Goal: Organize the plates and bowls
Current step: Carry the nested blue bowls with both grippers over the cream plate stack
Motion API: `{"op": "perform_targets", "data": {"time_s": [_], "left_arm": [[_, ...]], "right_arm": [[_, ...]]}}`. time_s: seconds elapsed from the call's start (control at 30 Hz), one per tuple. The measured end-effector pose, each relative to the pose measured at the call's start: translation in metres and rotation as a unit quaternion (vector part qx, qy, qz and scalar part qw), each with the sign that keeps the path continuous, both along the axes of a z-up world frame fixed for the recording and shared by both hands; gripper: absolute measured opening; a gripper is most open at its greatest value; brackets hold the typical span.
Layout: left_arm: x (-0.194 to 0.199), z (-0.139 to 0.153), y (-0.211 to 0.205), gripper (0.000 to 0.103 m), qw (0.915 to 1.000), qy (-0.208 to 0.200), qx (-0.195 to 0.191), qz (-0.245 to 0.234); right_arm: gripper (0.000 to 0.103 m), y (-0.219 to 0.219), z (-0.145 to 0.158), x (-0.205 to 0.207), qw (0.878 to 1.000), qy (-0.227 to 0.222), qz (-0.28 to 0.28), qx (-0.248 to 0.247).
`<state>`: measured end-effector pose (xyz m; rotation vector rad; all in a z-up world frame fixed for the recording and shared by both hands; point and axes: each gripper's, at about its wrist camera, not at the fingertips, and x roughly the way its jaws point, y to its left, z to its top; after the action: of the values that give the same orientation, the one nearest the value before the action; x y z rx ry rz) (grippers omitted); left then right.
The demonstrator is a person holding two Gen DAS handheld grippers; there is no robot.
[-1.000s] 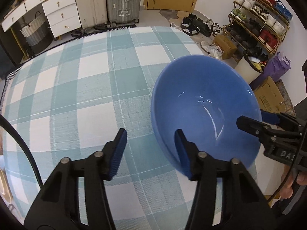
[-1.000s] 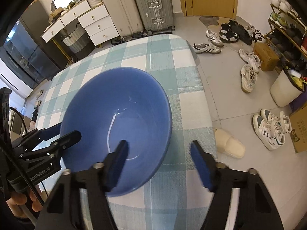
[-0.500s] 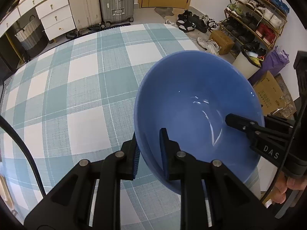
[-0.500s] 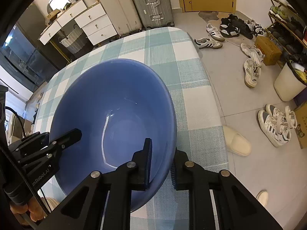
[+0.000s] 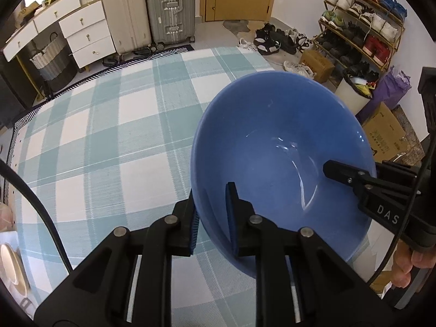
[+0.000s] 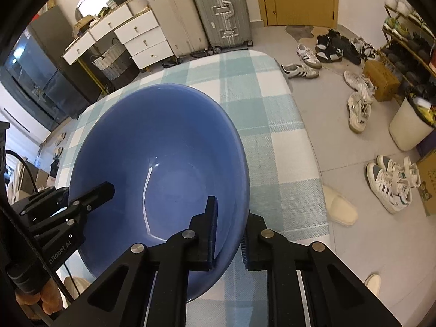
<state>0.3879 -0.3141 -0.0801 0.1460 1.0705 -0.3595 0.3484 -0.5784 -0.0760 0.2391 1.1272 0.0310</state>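
- With both claws pinched on opposite sides of its rim, the blue bowl (image 5: 280,147) sits centre-right in the left wrist view and centre-left in the right wrist view, over the checked bench (image 5: 109,136).
- Left claw (image 5: 211,218): clenched on the rim at lower centre of its frame, one pad inside the wall, one outside.
- Right claw (image 6: 229,234): same grip on the opposite rim, lower centre of its frame, inner finger against the inside wall, outer finger behind the rim.
- Cannot tell whether the bowl's base touches the bench or is just off it; the underside is hidden in both views.
- Handling, my read: glazed ceramic look, sharp glare streaks inside, so stiff, fairly heavy for a rim pinch, slippery and chip-prone.
- Thin rim with a curved, sloping wall: pads bear on a small patch, and the bowl could pivot or slide out if either claw tilts.
- Best hold is what's on now: two opposed rim grips, load shared. Keep the claws level with each other and the rim horizontal.
- Risk: bowl is near the bench's right edge in the right wrist view, hard floor (image 6: 354,163) and shoes (image 6: 392,185) beyond. A slip that way likely breaks it.
- Set-down calls for a slow descent; a ceramic base knocks hard on contact.
- A plate edge (image 5: 11,267) shows at lower left of the left wrist view, too cropped to say more.
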Motion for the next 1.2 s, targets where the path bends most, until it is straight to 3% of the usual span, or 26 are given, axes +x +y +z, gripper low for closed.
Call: {"op": "perform_targets", "data": {"time_s": [0.33, 0.73, 1.2], "left_arm": [[-0.045, 0.043, 0.056, 0.015, 0.9995, -0.016, 0.001, 0.026], [-0.126, 0.094, 0.138, 0.015, 0.9965, -0.053, 0.0, 0.065], [-0.236, 0.097, 0.2, 0.015, 0.9936, -0.043, -0.002, 0.105]], "right_arm": [[0.015, 0.051, 0.033, -0.025, 0.999, -0.014, 0.036, 0.001], [0.015, 0.124, 0.072, -0.075, 0.996, -0.037, 0.081, -0.003], [0.015, 0.181, 0.082, -0.149, 0.993, -0.035, 0.114, -0.015]]}}
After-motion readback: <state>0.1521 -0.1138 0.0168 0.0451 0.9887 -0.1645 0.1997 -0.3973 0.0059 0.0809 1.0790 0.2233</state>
